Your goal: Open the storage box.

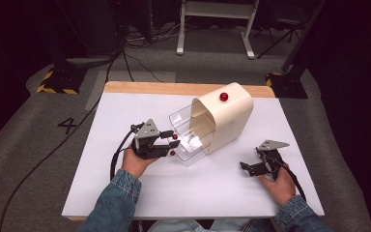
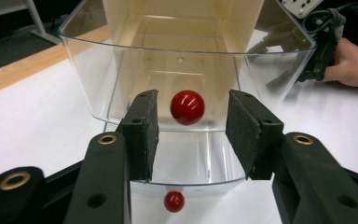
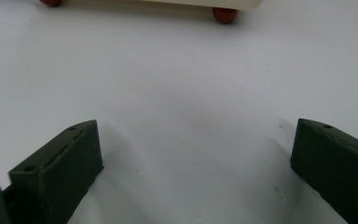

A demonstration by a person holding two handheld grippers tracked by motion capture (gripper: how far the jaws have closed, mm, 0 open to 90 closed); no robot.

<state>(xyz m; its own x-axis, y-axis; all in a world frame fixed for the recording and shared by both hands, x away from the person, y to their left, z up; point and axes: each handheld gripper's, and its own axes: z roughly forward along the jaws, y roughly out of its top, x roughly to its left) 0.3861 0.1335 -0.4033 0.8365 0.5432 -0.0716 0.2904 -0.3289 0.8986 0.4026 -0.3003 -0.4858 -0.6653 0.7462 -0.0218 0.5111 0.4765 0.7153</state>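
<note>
High view: a white table (image 1: pixel 125 188) carries a cream housing (image 1: pixel 227 118) lying toward the far edge, right of the middle, with a red ball (image 1: pixel 223 96) on its upper face. A clear drawer (image 1: pixel 189 135) is pulled partway out of the housing toward the table's left side. The left tongs (image 1: pixel 173 143) sit at the drawer's front, their jaws parted, with a red knob (image 1: pixel 175 137) on the drawer front between them; whether a pad touches it cannot be told here. The right tongs (image 1: pixel 244 166) rest on the table near the near right corner, well apart from the housing, jaws spread and holding nothing.

Left gripper view: the two black pads (image 2: pixel 142 135) stand apart on either side of the drawer's red knob (image 2: pixel 187 107), with a gap on each side, so the left tongs are released. A second red ball (image 2: pixel 174 201) shows below the drawer's lower edge. A hand (image 2: pixel 354 63) lies farther off at the right.

Right gripper view: the right tongs (image 3: pixel 193 172) are wide open over bare table (image 3: pixel 177 93), clasping nothing. Two red feet (image 3: pixel 224 15) peep from under the cream housing (image 3: pixel 214 3) at the top.
</note>
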